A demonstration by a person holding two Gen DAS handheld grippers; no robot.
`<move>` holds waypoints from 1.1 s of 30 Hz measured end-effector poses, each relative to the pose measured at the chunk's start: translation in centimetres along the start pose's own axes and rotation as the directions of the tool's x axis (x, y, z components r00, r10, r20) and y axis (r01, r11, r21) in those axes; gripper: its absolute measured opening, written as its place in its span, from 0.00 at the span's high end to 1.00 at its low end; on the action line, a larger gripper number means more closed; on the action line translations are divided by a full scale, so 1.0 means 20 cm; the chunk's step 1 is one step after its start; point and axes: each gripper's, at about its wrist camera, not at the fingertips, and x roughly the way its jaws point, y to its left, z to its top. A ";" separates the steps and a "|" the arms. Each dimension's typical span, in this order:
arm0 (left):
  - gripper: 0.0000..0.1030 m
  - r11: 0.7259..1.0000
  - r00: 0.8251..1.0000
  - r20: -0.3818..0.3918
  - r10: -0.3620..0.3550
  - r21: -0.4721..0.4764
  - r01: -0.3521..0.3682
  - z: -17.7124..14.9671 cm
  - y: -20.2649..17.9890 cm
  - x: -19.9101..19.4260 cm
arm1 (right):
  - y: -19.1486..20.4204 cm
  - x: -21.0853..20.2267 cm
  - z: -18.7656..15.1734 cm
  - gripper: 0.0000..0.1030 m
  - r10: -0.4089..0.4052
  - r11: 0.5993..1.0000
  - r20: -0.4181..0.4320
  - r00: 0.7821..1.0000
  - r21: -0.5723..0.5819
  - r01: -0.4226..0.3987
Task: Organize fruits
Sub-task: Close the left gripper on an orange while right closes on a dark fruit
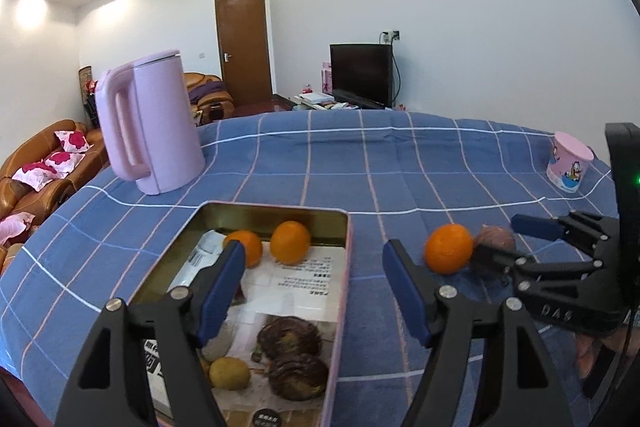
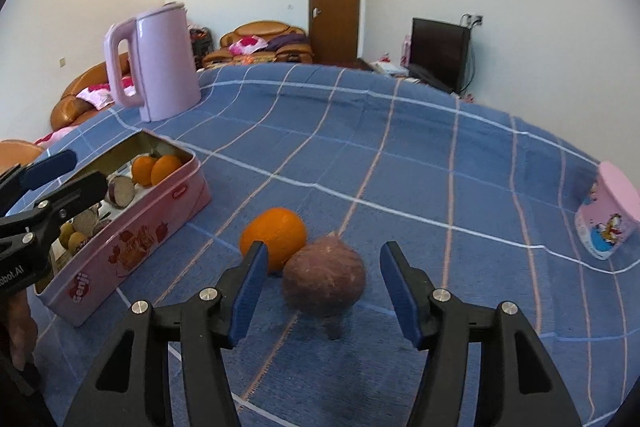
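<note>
A pink tin box lies open on the blue checked cloth, holding two oranges, brown fruits and a yellowish one. My left gripper is open and empty, above the tin's right side; it shows in the right wrist view. An orange and a brown round fruit touch on the cloth right of the tin. My right gripper is open around the brown fruit.
A pink kettle stands at the far left of the table. A pink cartoon cup stands near the right edge. Sofas, a door and a TV lie beyond the table.
</note>
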 end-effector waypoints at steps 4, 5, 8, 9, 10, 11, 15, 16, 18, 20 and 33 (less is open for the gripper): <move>0.29 1.000 1.000 -0.006 0.002 0.010 -0.002 0.01 -0.03 0.02 | -0.02 0.04 -0.01 0.42 0.036 0.999 -0.024 0.999 0.014 -0.035; 0.29 1.000 1.000 -0.009 0.000 0.012 0.000 0.01 -0.04 0.03 | -0.03 0.05 -0.01 0.42 0.038 0.999 -0.029 0.999 0.026 -0.037; 0.29 1.000 1.000 -0.018 -0.011 0.026 0.011 0.01 -0.06 0.03 | -0.07 0.06 -0.02 0.42 0.064 0.995 -0.034 0.997 0.072 -0.062; 0.29 0.999 1.000 -0.019 -0.014 0.033 0.015 0.01 -0.08 0.04 | -0.07 0.06 -0.02 0.44 0.066 0.995 -0.035 0.997 0.079 -0.063; 0.29 0.999 1.000 -0.019 -0.016 0.037 0.017 0.01 -0.09 0.04 | -0.07 0.06 -0.02 0.47 0.050 0.996 -0.040 0.998 0.075 -0.047; 0.29 0.999 1.000 -0.020 -0.019 0.044 0.020 0.01 -0.11 0.04 | -0.07 0.06 -0.02 0.51 0.040 0.997 -0.043 0.998 0.071 -0.037; 0.29 0.997 0.999 -0.036 -0.035 0.064 0.037 0.02 -0.17 0.06 | -0.09 0.05 -0.03 0.52 0.035 0.994 -0.034 0.999 0.102 -0.031; 0.29 0.996 0.998 -0.044 -0.044 0.071 0.047 0.02 -0.20 0.07 | -0.10 0.04 -0.03 0.52 0.019 0.993 -0.027 0.999 0.115 -0.016; 0.29 0.995 0.996 -0.060 -0.061 0.077 0.065 0.03 -0.24 0.10 | -0.14 0.01 -0.04 0.52 0.000 0.989 -0.005 1.000 0.151 0.001; 0.29 0.993 0.994 -0.077 -0.074 0.089 0.081 0.04 -0.28 0.13 | -0.18 -0.01 -0.05 0.52 -0.021 0.980 0.011 1.000 0.197 0.018; 0.29 0.978 0.970 -0.190 -0.151 0.111 0.175 0.04 -0.47 0.31 | -0.32 -0.09 -0.08 0.52 -0.123 0.939 0.055 0.991 0.331 0.098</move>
